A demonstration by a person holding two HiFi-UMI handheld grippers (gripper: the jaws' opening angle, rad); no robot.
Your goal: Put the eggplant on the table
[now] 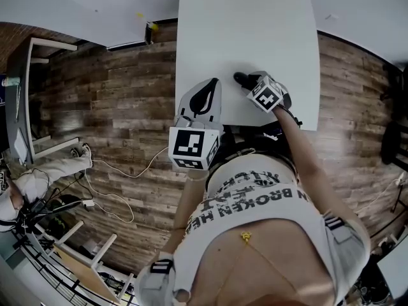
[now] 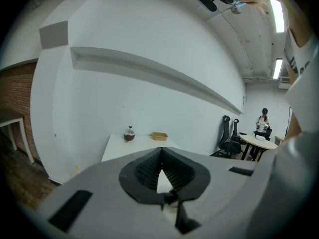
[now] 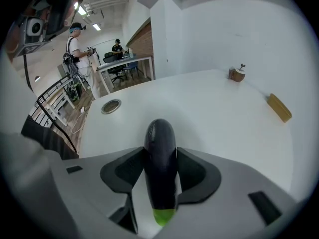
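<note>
A dark purple eggplant with a green stem end lies lengthwise between the jaws of my right gripper, which is shut on it. In the head view this gripper hangs tilted downward over the near edge of the white table, and the eggplant's dark tip pokes out just above the tabletop. My left gripper sits to its left over the table's near left corner. Its jaws are shut with nothing between them.
At the table's far end stand a small brown round object with a stem and a tan wooden tray. A round metal grommet is set in the tabletop. People, chairs and desks are in the background on the wood floor.
</note>
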